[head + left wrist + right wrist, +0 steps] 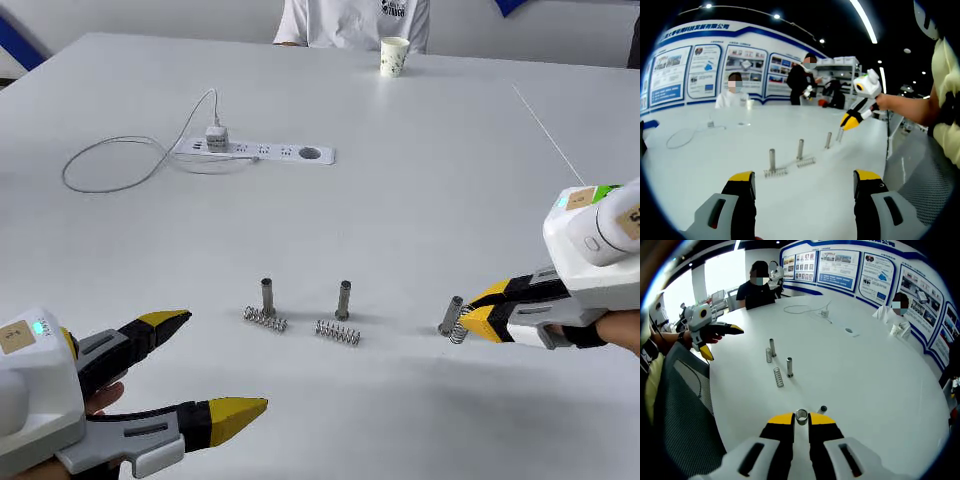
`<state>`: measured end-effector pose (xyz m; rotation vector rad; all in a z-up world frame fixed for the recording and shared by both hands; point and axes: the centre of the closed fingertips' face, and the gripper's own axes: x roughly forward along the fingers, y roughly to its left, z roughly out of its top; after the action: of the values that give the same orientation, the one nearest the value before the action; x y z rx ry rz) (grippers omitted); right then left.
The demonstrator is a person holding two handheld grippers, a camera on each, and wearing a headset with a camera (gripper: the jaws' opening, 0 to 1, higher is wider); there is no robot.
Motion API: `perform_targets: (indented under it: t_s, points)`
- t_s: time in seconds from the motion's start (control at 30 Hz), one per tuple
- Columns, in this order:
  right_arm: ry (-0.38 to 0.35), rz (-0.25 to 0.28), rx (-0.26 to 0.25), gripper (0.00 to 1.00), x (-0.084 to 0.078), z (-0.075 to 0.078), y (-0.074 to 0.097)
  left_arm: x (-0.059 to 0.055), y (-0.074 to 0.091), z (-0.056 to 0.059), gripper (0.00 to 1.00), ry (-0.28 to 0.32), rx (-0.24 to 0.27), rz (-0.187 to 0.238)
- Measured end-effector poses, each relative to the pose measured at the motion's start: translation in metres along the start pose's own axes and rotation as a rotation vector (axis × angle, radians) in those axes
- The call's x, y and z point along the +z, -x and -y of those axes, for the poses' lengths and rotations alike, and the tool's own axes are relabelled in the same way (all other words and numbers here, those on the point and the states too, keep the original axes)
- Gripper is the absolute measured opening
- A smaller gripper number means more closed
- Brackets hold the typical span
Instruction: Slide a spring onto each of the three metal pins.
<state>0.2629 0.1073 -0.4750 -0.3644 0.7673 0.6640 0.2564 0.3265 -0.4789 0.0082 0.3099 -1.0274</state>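
Holding a small coiled steel spring (801, 415) clenched in its tips, the right gripper (475, 318) has the short grey metal pin (451, 314) just ahead; a skewed approach could topple it. Left gripper (222, 362) gapes empty.

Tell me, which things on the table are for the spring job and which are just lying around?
For the job:
left pin, middle pin, right pin
left spring and middle spring, lying flat by their pins
third spring, pinched by the right gripper
left gripper, open

Just lying about:
power strip
white cable
paper cup
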Motion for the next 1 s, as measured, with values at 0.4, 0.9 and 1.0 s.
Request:
perform_targets:
  t_s: [0.4,0.9,1.0]
  points:
    - [0.009,0.010,-0.016,0.12,0.010,0.004,0.006,-0.001,0.000,-0.002,0.82,0.005,0.003,0.005]
    - [0.011,0.031,-0.050,0.12,0.023,0.016,0.011,-0.002,0.000,-0.002,0.82,0.009,-0.002,0.013]
    - [0.006,0.033,-0.059,0.12,0.024,0.020,0.010,-0.002,0.000,-0.002,0.82,0.010,-0.001,0.014]
